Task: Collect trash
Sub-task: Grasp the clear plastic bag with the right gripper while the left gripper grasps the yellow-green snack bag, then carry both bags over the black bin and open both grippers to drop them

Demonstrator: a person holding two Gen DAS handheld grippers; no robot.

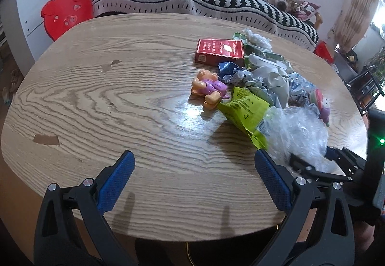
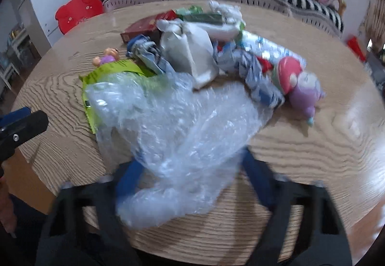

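Closing on the clear bubble wrap [image 2: 182,136] at the near edge of the litter pile, right gripper [image 2: 192,169] jaws around it but grip unconfirmed, left gripper [image 1: 195,179] spread empty beside it, green packet [image 1: 247,112] and crumpled wrappers [image 1: 264,78] uncollected on the counter [image 1: 120,102].

Clearance: left half of the surface [image 1: 101,97] open, right half obstructed.

The bare wood ahead of the left hand-held gripper [image 1: 195,165] offered unobstructed passage. To its right, a heap blocked access: clear plastic film [image 2: 182,126] at the near edge, a green wrapper [image 1: 247,109] beside it, a toy bear [image 1: 209,87] and red box [image 1: 219,50] behind. The film lay between the jaws of the right hand-held gripper [image 2: 192,177].
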